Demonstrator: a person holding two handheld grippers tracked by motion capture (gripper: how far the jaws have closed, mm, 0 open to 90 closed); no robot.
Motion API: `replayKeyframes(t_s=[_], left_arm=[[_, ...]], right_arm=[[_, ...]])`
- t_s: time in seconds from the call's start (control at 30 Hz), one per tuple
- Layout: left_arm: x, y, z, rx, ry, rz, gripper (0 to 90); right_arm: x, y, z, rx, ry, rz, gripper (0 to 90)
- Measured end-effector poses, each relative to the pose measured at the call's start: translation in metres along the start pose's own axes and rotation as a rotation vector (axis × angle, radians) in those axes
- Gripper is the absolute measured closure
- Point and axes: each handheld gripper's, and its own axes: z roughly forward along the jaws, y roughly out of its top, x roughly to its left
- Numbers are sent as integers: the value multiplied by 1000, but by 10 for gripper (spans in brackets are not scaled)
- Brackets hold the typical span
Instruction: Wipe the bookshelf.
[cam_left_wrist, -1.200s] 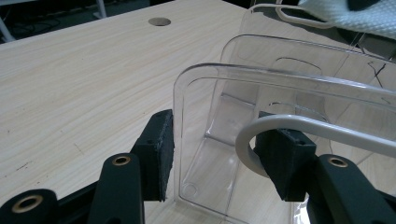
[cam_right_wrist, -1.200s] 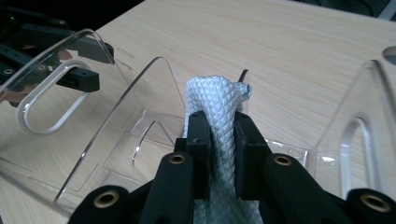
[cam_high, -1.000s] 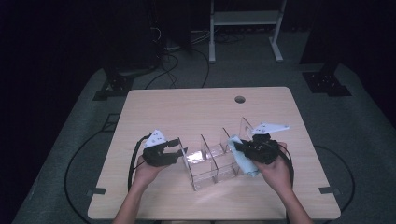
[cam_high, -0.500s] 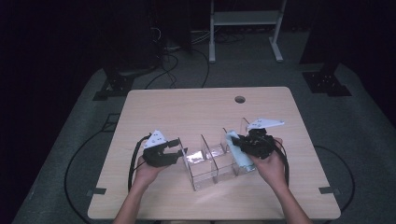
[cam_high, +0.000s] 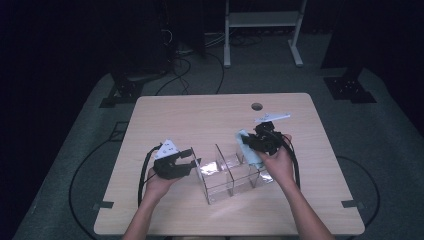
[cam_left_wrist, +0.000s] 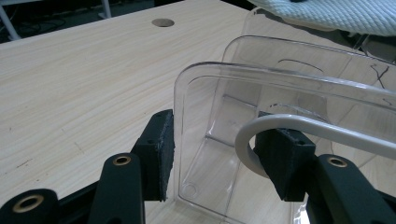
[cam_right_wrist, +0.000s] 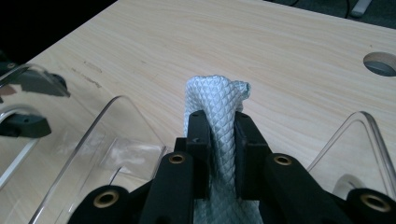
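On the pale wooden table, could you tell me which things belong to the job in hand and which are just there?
In the job:
- clear plastic divided organiser, wall clamped by the left gripper
- pale blue quilted cloth, pinched by the right gripper

Just there:
- round cable hole in the pale wooden table
- white metal stand behind
- floor cables

table: 1 | clear divided organizer: 1 | light-blue quilted cloth: 1 | grippers: 2, left gripper, right gripper | hands: 2

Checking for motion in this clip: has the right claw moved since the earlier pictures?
Yes. The right claw, holding the cloth, shifted left, toward the left claw, over the clear organizer.
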Motion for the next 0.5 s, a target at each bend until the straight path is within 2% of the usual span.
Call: replayKeyframes(t_s=[0.13, 0.23, 0.37, 0.5], left_arm=[[0, 0, 0, -1, -1, -2, 485], [-1, 0, 0, -1, 2, 4, 485], [-1, 0, 0, -1, 7, 5, 483], [-2, 0, 1, -1, -1, 2, 484]], right_arm=[[4, -3, -3, 17, 1, -11, 786], [1, 5, 8, 22, -7, 0, 784], [-3, 17, 23, 48, -19, 39, 781], [-4, 14, 17, 52, -3, 49, 781]])
